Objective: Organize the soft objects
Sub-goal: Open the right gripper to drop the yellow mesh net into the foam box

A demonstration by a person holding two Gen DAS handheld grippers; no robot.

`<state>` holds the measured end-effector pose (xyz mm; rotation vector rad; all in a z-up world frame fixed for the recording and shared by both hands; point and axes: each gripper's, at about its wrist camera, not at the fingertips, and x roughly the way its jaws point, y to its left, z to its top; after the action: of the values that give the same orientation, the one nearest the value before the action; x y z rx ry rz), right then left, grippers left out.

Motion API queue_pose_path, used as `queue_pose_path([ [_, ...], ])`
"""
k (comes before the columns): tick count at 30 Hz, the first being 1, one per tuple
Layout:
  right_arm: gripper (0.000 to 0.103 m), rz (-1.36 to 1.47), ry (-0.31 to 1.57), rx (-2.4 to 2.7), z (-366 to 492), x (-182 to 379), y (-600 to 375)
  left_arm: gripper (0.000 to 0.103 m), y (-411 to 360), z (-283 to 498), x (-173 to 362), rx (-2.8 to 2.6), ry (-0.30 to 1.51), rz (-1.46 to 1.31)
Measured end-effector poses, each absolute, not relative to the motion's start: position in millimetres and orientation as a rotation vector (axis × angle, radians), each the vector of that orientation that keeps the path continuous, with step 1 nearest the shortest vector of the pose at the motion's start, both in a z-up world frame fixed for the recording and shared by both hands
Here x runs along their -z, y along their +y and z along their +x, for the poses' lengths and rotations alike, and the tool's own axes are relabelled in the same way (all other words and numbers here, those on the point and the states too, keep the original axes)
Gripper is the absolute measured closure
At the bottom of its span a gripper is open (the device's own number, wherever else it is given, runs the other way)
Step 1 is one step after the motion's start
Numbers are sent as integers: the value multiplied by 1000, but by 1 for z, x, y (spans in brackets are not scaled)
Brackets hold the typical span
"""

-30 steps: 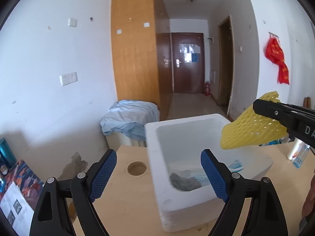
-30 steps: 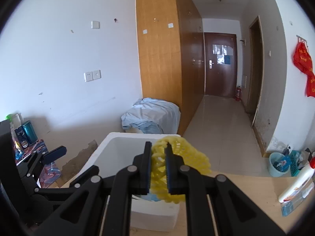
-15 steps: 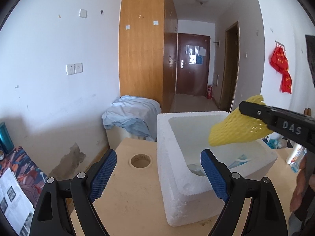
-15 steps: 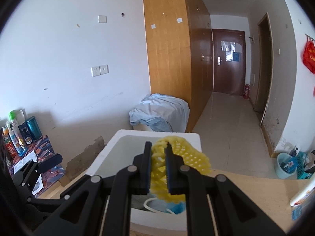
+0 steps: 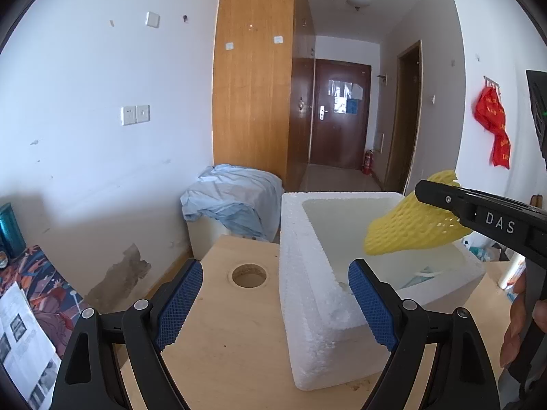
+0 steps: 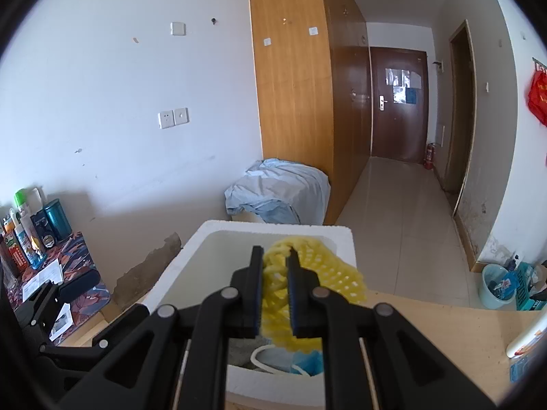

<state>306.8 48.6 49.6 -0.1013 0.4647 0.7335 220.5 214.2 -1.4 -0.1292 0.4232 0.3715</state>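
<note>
Two grippers in view: right gripper (image 6: 276,287) clamps the yellow foam net (image 6: 318,270) above the open foam box (image 5: 307,307); left gripper (image 5: 275,304) jaws apart, empty, beside the box.

A pale wooden bench (image 5: 239,358) carries everything here, with a round hole (image 5: 249,275) cut through its top near the far edge. Sitting right on it is a white foam box (image 5: 307,307), open-topped, just beside that hole. Over at the bench's right edge a white bottle (image 6: 524,338) lies on the wood, well apart from the box.
</note>
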Motion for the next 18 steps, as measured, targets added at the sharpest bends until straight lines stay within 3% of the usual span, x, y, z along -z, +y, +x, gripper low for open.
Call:
queue_pose_path([
  [8,84,-99,480,-741,309,-48,50,15,212,218,0,-371,414,-129],
  [9,80,-99,478,-741,309,-49,50,15,212,217,0,-377,412,-129],
  [11,50,-101,472,-738,308,-49,50,15,213,218,0,-375,415,-130],
  [14,27,-91,438,-715,303,-51,47,15,213,218,0,-375,415,-130],
  [18,26,-92,422,-717,300,-54,46,15,212,218,0,-372,419,-127],
])
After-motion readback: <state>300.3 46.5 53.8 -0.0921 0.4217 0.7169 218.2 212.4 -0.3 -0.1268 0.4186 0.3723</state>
